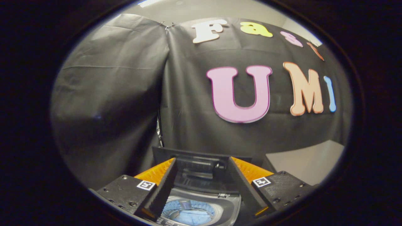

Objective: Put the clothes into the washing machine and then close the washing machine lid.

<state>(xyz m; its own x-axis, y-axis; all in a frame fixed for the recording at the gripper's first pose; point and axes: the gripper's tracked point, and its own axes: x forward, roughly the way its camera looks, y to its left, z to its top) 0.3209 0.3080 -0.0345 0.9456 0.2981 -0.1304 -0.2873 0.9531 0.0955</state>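
My jaws spread wide, holding nothing, gripper (201, 185) poised above washing machine (230, 205). Machine stands below and between my fingers (161, 188), lid (198, 163) raised upright at its rear, just ahead of fingertips. Drum open beneath; blue clothes (191, 215) lie inside drum, between my fingers. Pale desk (309, 163) surface shows beyond right finger, beside machine. Black cloth wall (110, 103) hangs behind everything.

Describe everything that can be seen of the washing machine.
The washing machine is a small grey top-loader, seen from above between the open gripper fingers. Its dark lid stands raised at the back. The round drum holds blue clothes. The fingers hang above it, apparently without touching.
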